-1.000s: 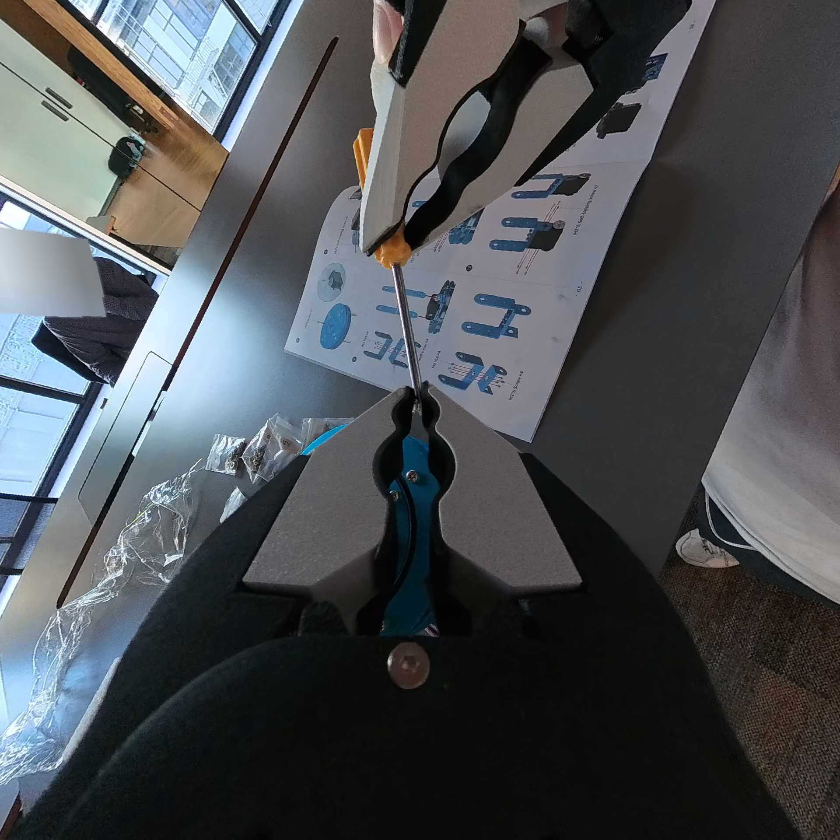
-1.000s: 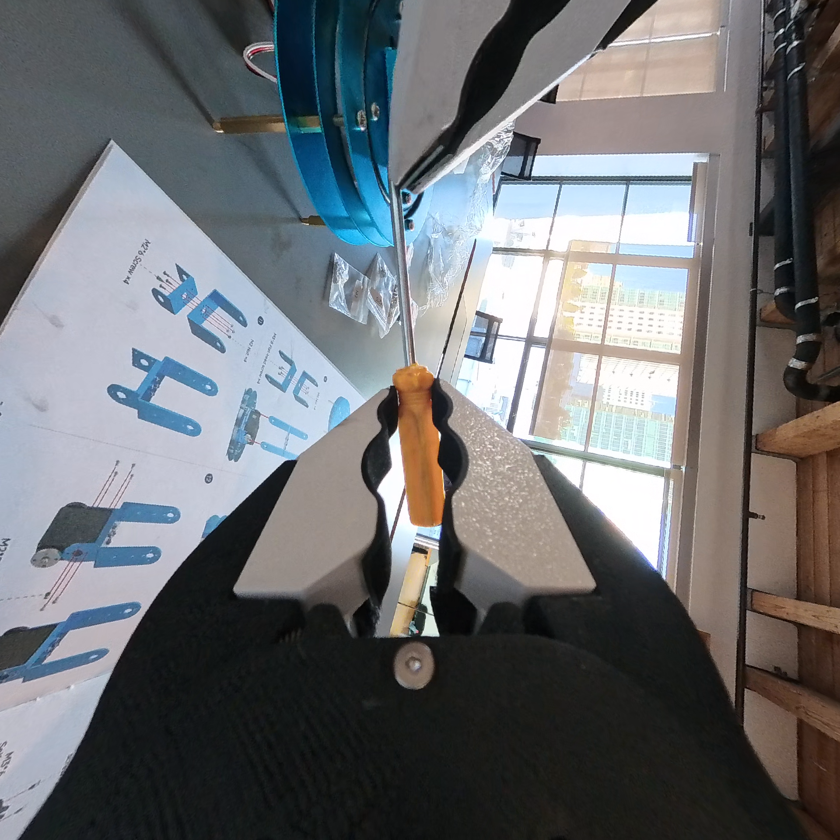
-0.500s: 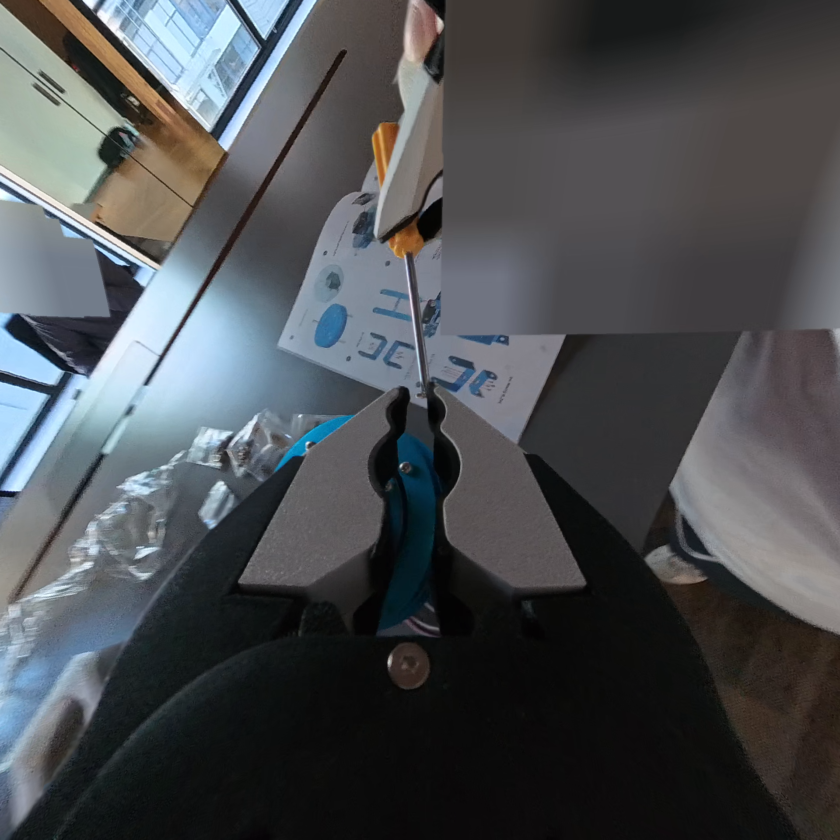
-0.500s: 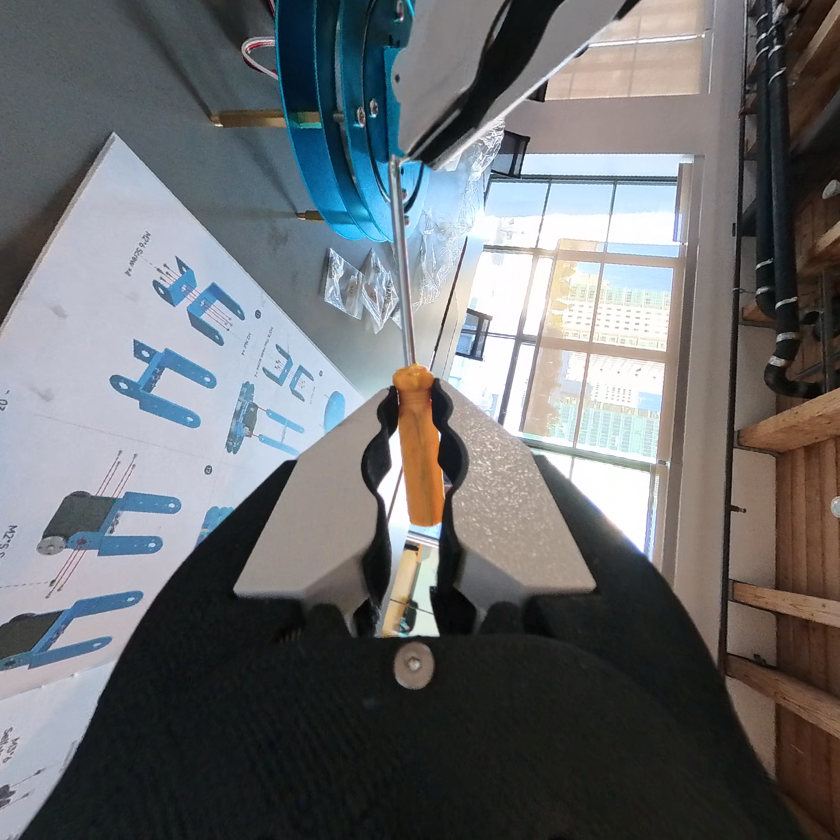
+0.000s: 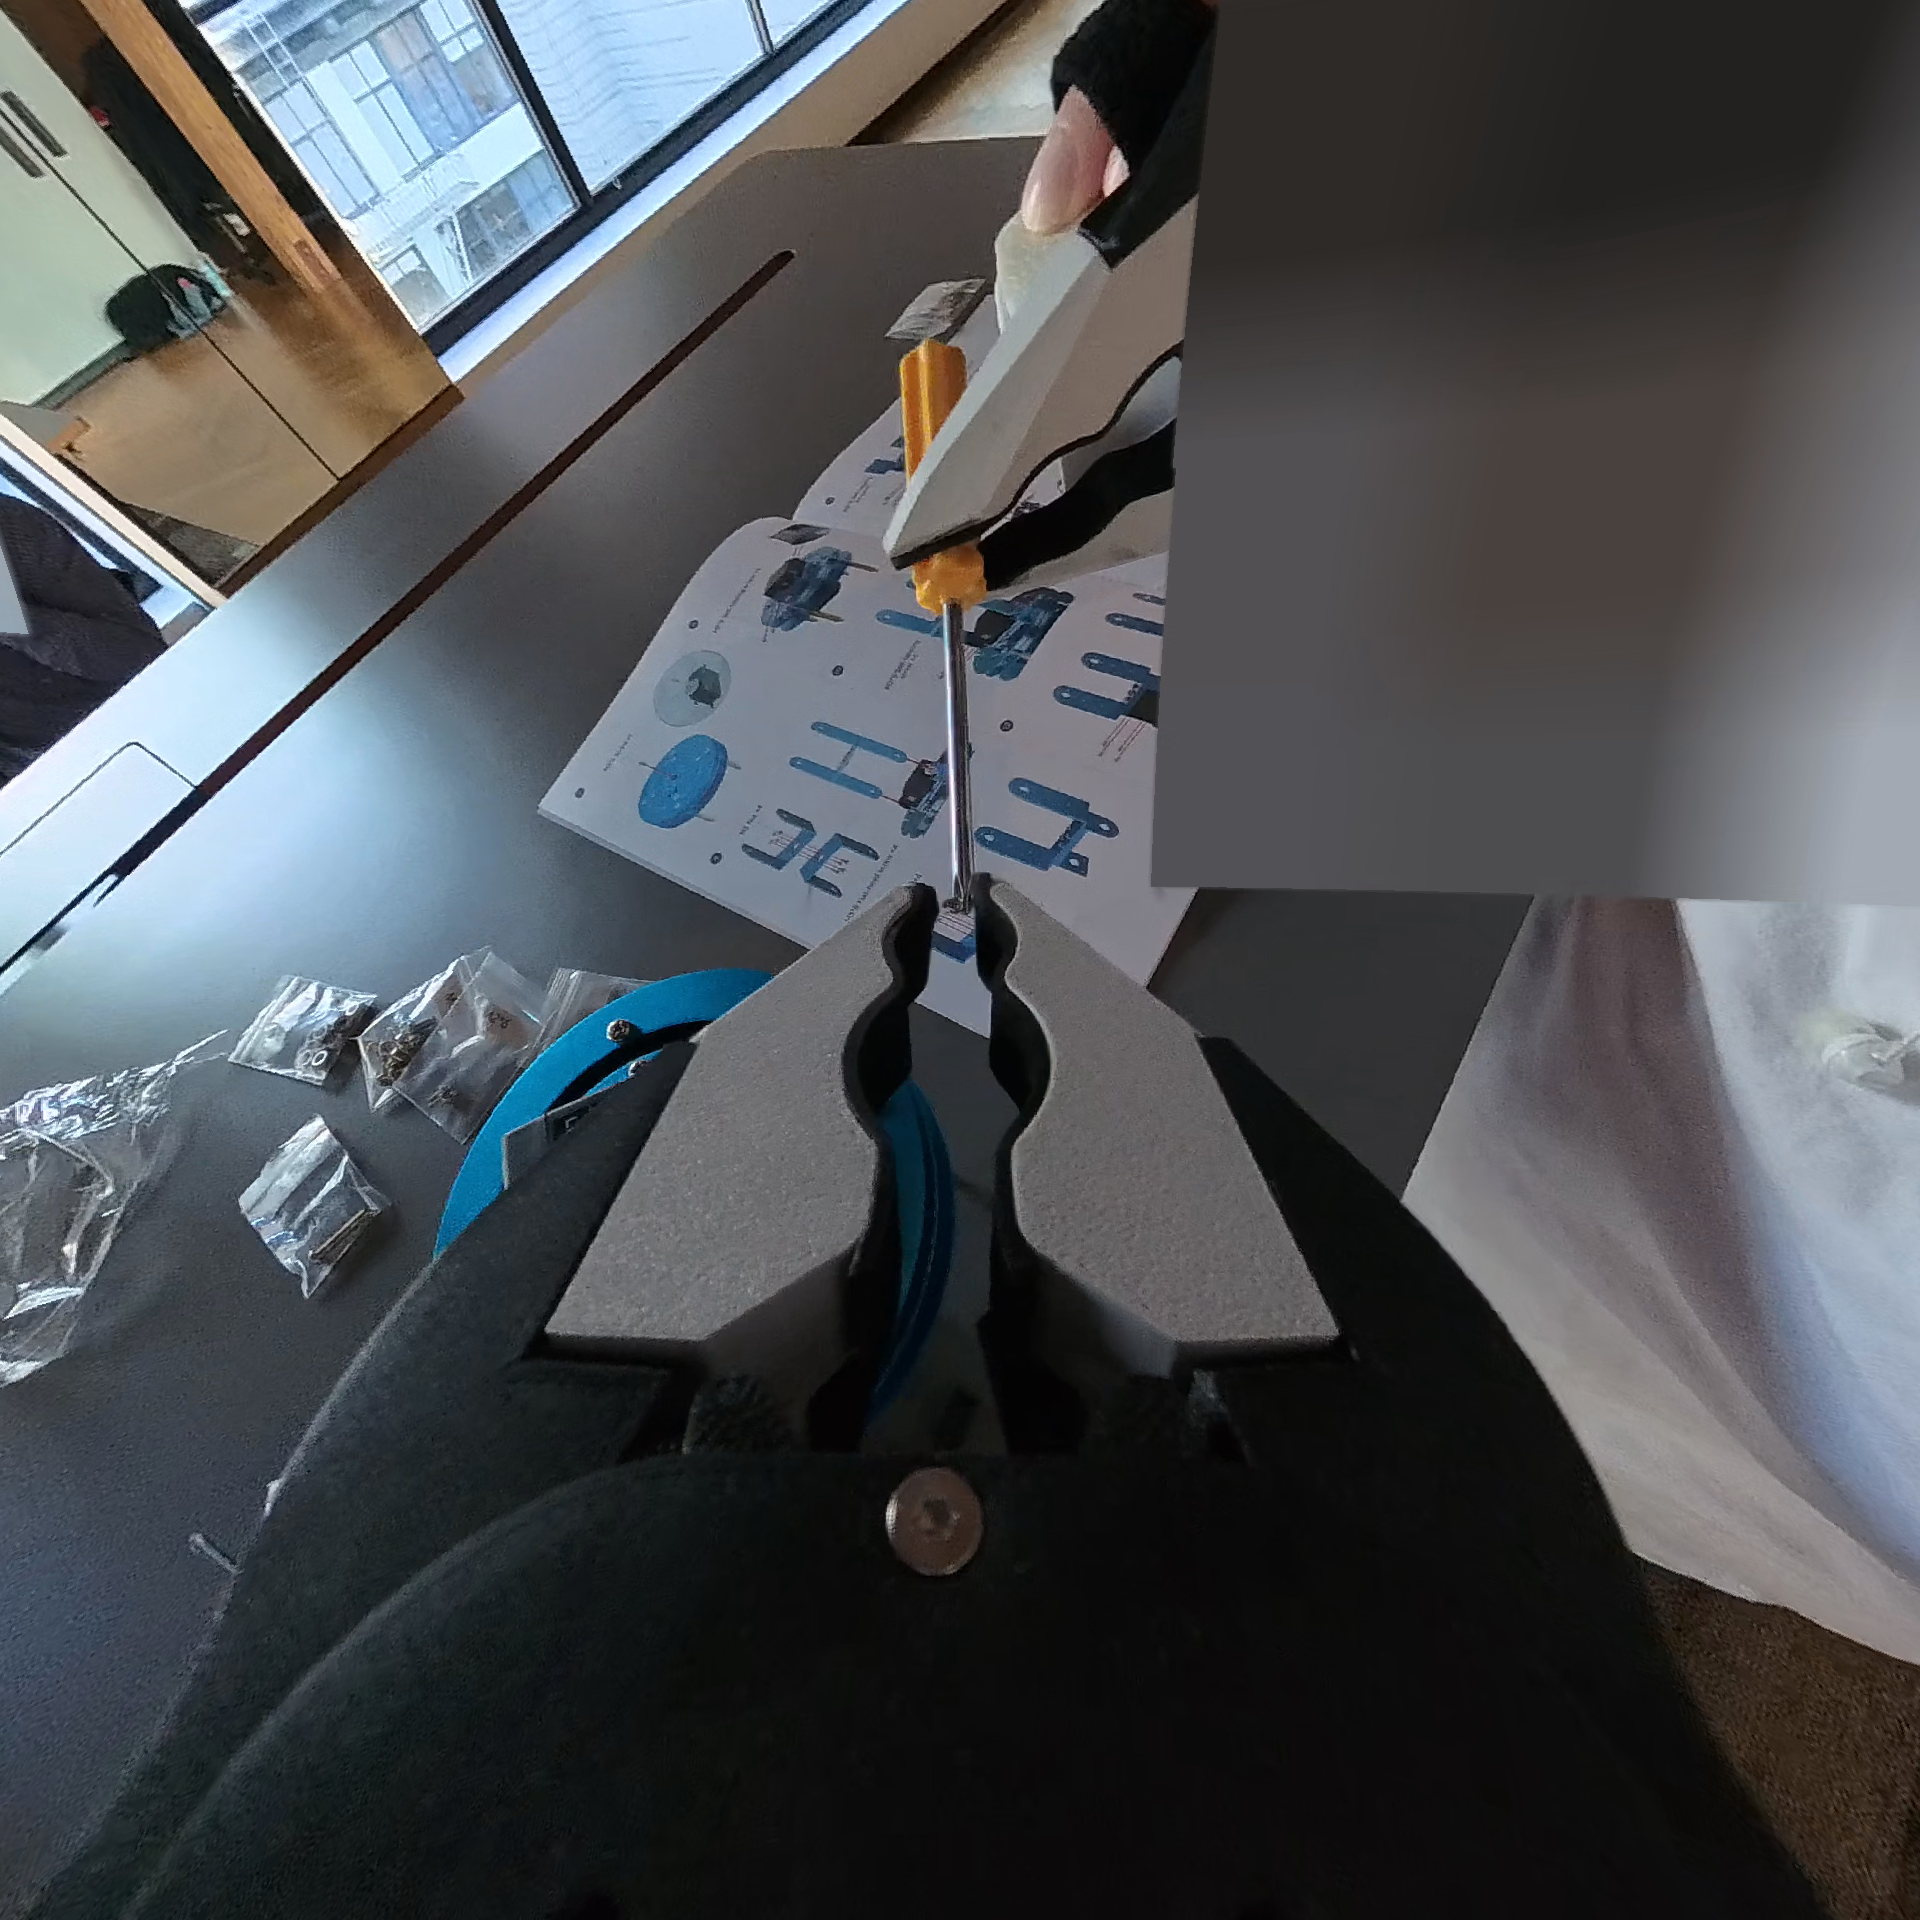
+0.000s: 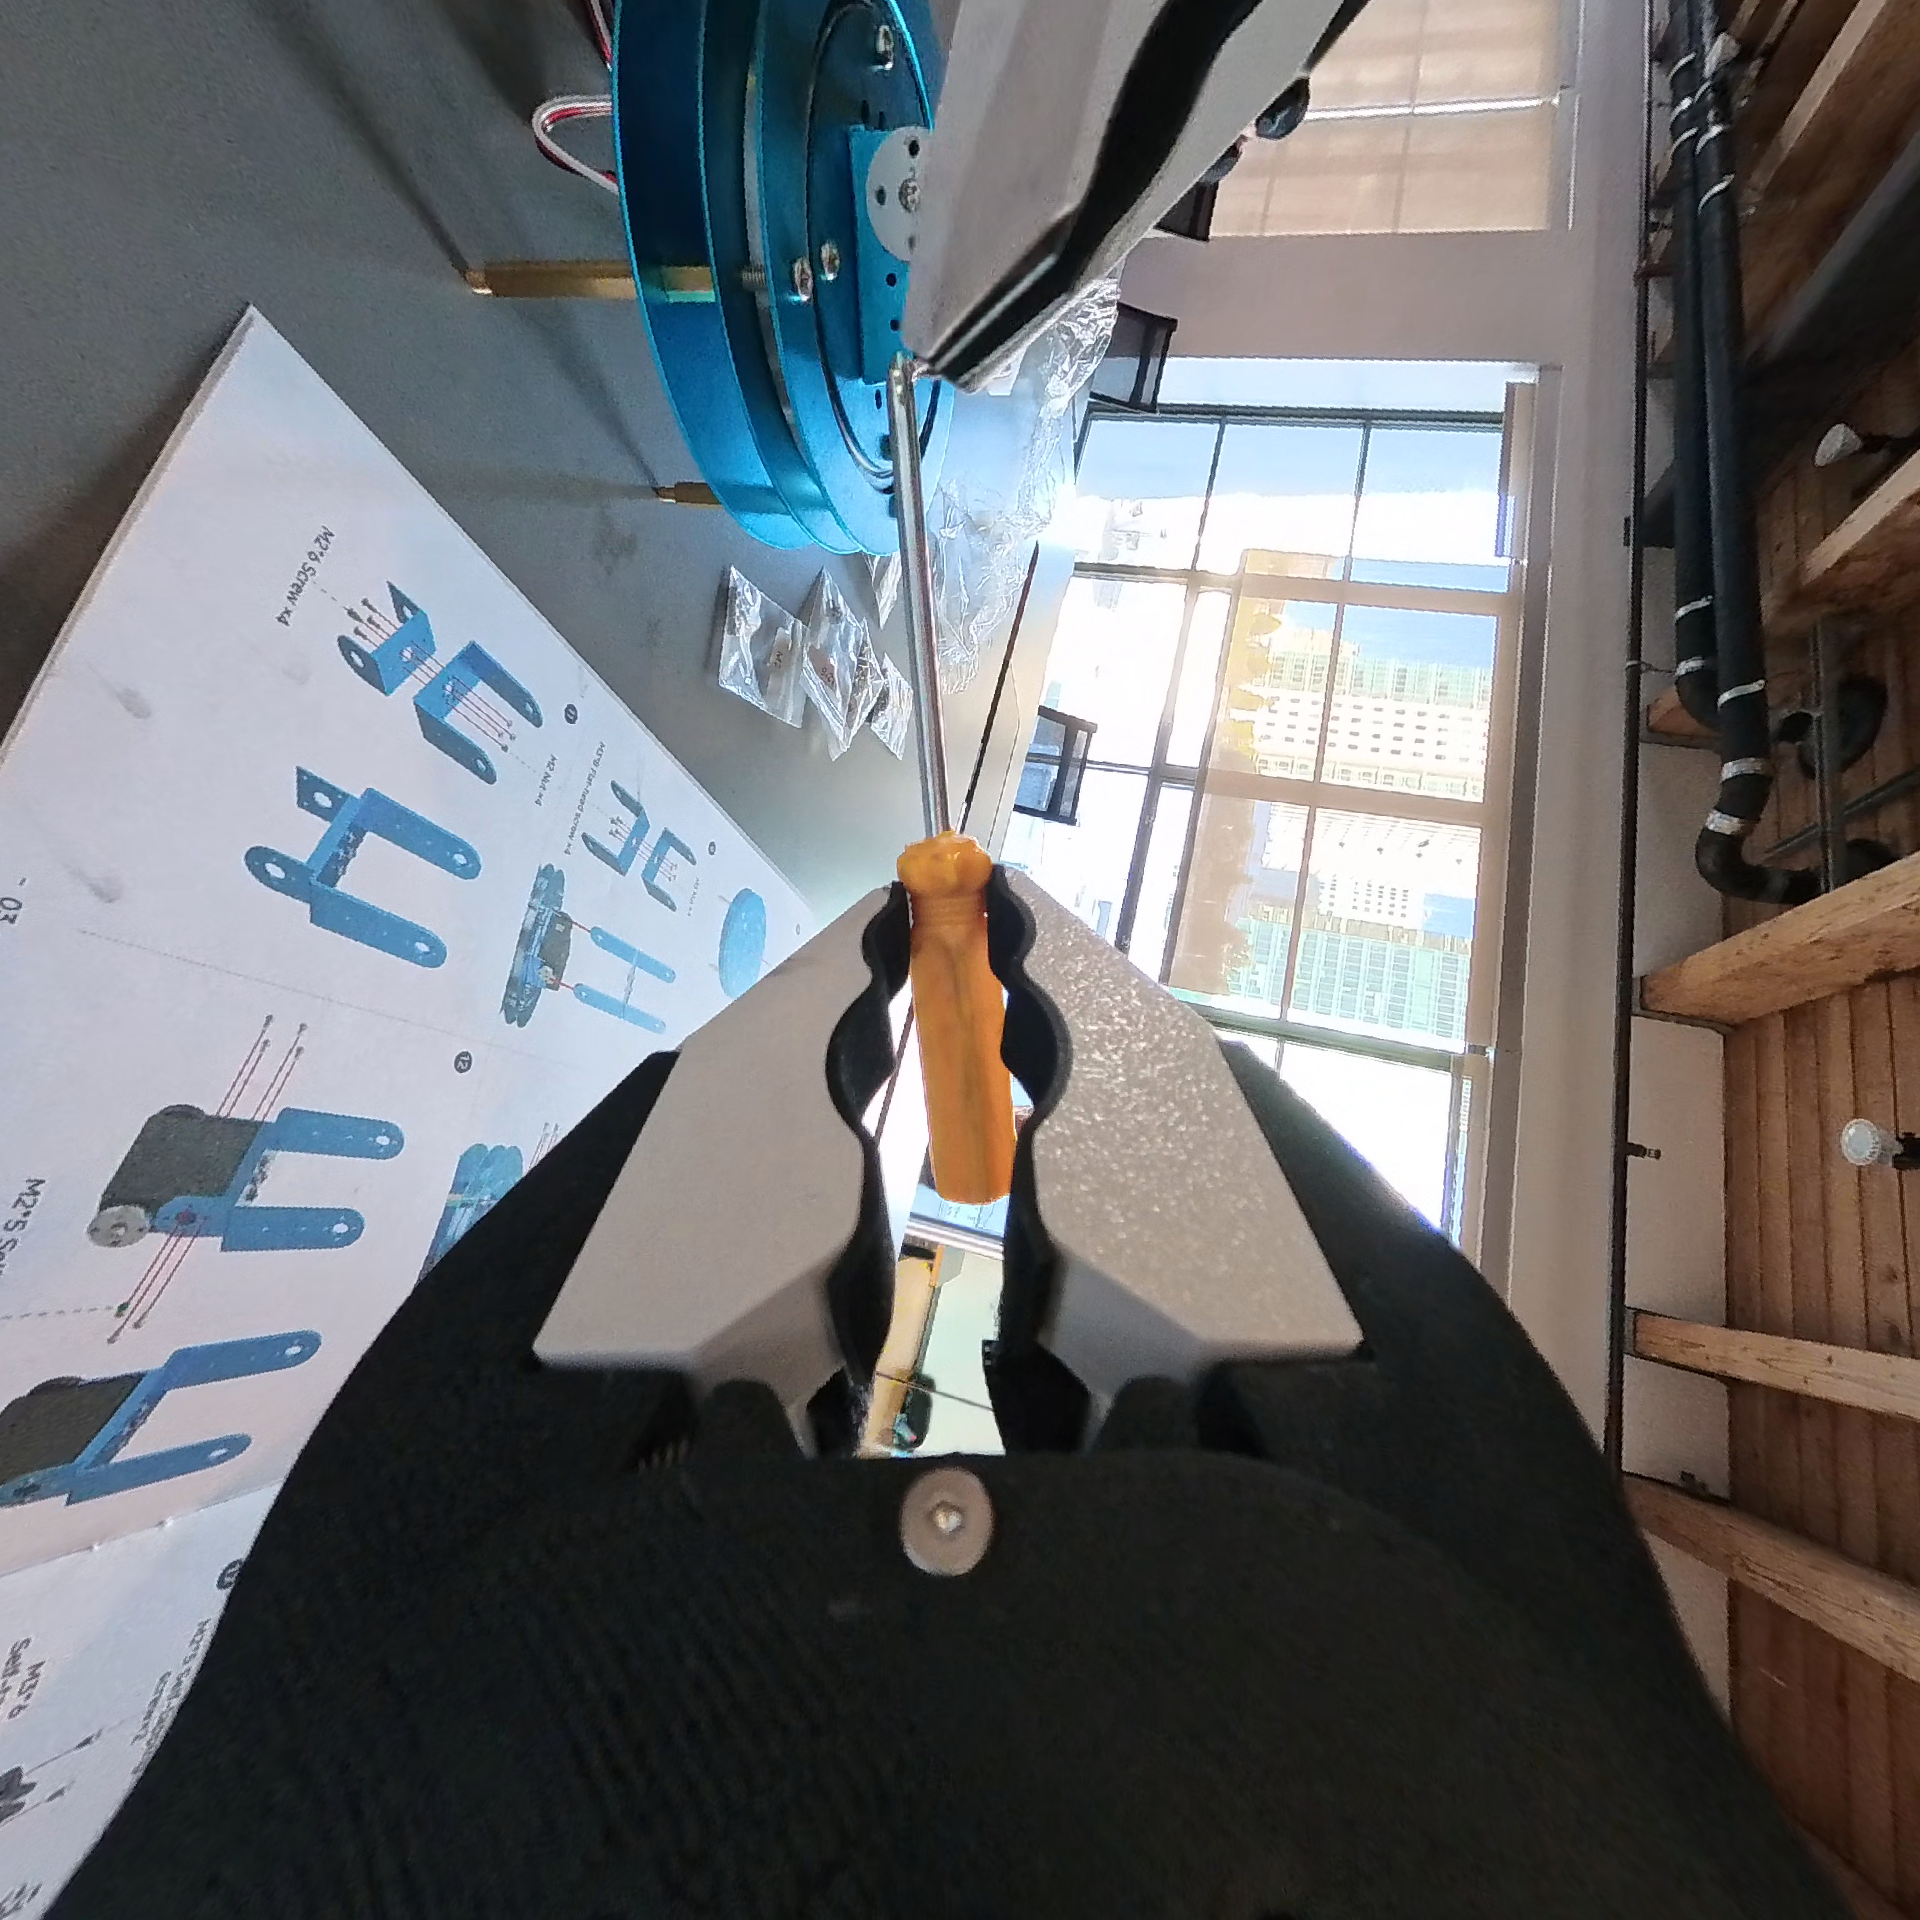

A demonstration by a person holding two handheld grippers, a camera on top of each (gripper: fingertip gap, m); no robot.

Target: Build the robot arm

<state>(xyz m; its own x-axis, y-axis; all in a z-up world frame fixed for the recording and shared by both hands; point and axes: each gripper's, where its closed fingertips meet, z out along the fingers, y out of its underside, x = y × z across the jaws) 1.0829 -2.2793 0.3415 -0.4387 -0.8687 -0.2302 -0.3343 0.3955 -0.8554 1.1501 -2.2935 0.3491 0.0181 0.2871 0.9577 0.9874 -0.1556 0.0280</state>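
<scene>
My left gripper (image 5: 954, 906) is shut on a blue round metal assembly (image 5: 914, 1174), stacked discs with brass standoffs and wires, held on edge over the dark table; it also shows in the right wrist view (image 6: 769, 270). My right gripper (image 6: 943, 896) is shut on the orange handle of a small screwdriver (image 6: 956, 1029). Its steel shaft (image 6: 920, 623) runs forward and its tip meets the assembly right at the left gripper's fingertips (image 6: 997, 343). In the left wrist view the screwdriver (image 5: 935, 457) comes down from above to my fingertips.
An open instruction booklet (image 5: 790, 727) with blue part drawings lies on the dark table (image 5: 436, 727). Several small clear bags of screws (image 5: 416, 1039) and crumpled plastic wrap (image 5: 62, 1174) lie at the left. A person in white clothing (image 5: 1662, 1195) stands at the right. Windows lie beyond. There is about 8 cm between the tips of the two grippers.
Both grippers have tilted and shifted together, so the table and booklet sit differently in view. The blue assembly has turned and shows more of its face. The screwdriver tip stays at it.
</scene>
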